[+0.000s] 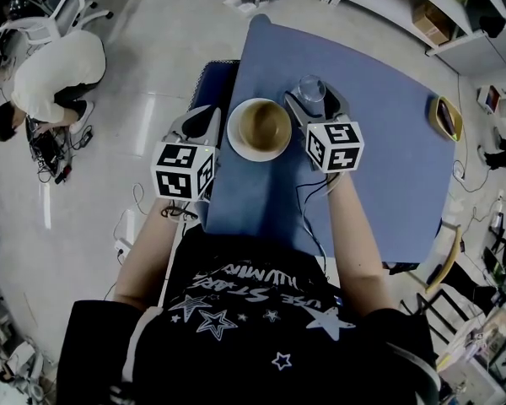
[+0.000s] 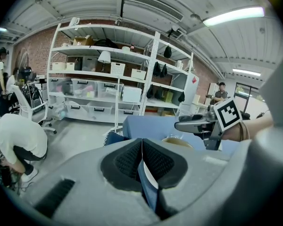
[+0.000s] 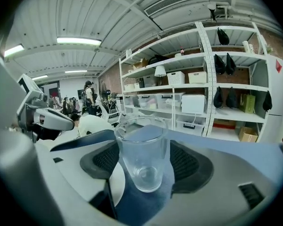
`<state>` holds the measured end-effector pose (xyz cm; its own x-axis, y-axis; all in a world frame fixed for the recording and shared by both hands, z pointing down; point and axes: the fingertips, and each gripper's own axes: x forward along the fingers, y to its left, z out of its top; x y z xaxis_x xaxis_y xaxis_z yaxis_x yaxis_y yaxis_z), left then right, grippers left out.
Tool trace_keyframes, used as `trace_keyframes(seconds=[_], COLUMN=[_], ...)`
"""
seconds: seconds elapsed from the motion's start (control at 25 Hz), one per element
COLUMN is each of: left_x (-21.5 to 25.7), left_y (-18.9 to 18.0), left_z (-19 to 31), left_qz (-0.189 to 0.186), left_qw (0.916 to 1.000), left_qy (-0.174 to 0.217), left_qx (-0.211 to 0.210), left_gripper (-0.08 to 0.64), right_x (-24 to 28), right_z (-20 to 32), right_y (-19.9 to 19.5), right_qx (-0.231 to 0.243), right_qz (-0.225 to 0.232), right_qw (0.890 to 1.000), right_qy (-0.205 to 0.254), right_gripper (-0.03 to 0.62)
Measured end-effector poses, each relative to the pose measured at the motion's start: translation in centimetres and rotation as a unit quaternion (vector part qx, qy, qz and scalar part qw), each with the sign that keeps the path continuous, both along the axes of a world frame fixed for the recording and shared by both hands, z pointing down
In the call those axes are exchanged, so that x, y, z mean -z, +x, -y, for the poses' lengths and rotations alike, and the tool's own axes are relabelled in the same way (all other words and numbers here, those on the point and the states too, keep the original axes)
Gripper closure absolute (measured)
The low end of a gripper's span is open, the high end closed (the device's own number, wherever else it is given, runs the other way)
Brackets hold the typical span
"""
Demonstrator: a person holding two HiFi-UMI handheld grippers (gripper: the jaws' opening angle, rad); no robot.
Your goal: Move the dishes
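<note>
A white bowl (image 1: 259, 129) with a brown inside sits on the blue table (image 1: 388, 184), between my two grippers. The left gripper (image 1: 212, 118) is just off the bowl's left rim, at the table's left edge. Its pads (image 2: 132, 160) meet with nothing between them, and the bowl (image 2: 177, 141) shows beyond its right jaw. My right gripper (image 1: 314, 99) holds a clear glass (image 1: 310, 89) that stands upright on the table to the right of the bowl. In the right gripper view both pads (image 3: 101, 161) press the sides of the glass (image 3: 142, 157).
A small yellow-rimmed dish (image 1: 445, 116) lies at the table's far right edge. A dark blue chair (image 1: 212, 78) stands against the table's left side. A person (image 1: 46, 78) crouches on the floor at the left among cables. Shelving (image 2: 104, 86) lines the back wall.
</note>
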<state>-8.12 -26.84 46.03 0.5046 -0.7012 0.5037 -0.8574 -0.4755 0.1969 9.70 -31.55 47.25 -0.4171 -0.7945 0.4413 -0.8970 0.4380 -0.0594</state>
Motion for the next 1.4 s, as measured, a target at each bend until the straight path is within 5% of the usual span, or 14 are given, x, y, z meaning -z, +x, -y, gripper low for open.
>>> trace_keyframes(seconds=[0.64,1.4], left_x=[1.0,0.0], left_y=[-0.8,-2.4], left_z=[-2.5,-4.9], left_qz=[-0.005,-0.013], left_qw=[0.9999,0.9997], left_qy=[0.013,0.006], left_qx=[0.005,0.02], left_gripper=[0.538,0.538], right_x=[-1.2,-5.2], right_z=[-7.2,-7.2], right_y=[0.0,-3.1], right_qx=[-0.027,-0.049], right_qz=[0.046,0.075], right_qw=[0.996,0.982], right_qy=[-0.069,-0.163], right_gripper=[0.267,0.519])
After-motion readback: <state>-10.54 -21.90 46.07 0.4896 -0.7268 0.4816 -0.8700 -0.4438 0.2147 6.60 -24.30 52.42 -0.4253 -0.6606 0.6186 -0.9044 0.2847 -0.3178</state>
